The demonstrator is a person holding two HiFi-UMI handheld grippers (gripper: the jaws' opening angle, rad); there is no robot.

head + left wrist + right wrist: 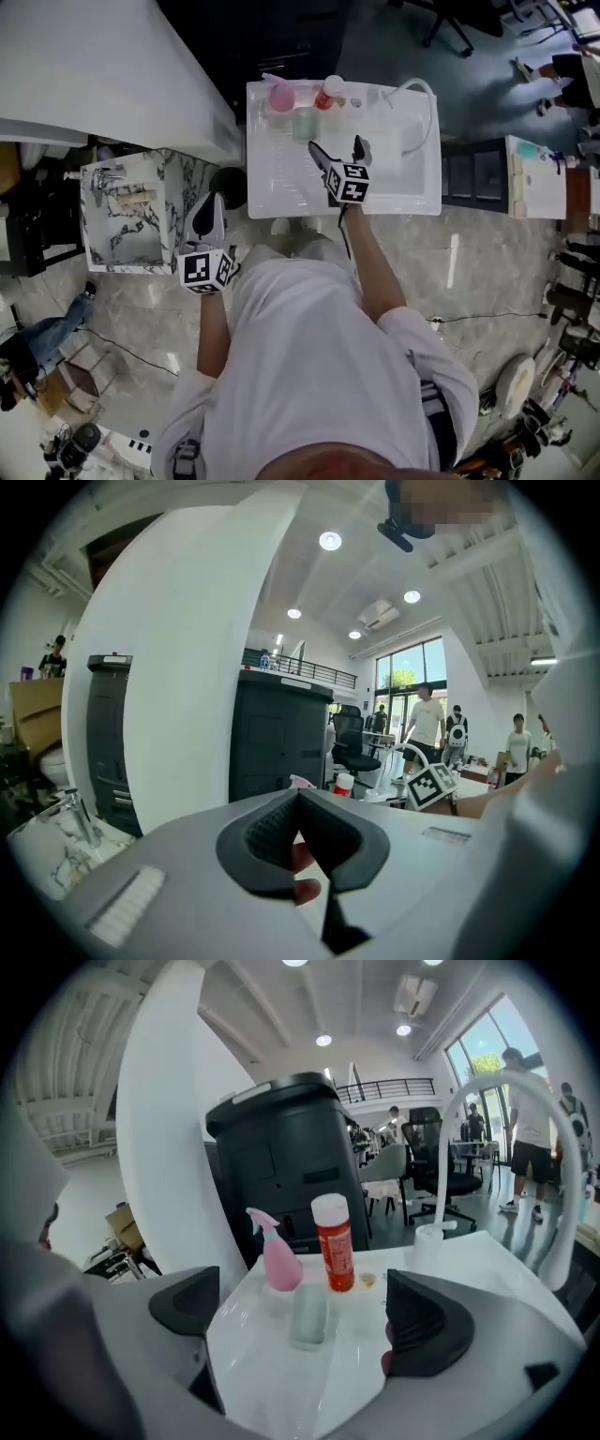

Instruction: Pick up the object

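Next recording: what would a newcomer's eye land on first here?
The white sink, with a pink spray bottle, a red bottle with a white cap and a pale green container grouped at its back. The right gripper hangs over the basin with jaws wide apart, aimed at that container. The left gripper is shut and empty, off to the sink's left.

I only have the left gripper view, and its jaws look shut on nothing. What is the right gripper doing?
Observer: The right gripper is open, jaws wide apart, over the white sink.
Operator: Anything in line with its jaws?
Observer: A pale green container sits ahead of them, untouched.
Operator: Where is my left gripper?
Observer: The left gripper is beside the sink's near left corner, above the floor.
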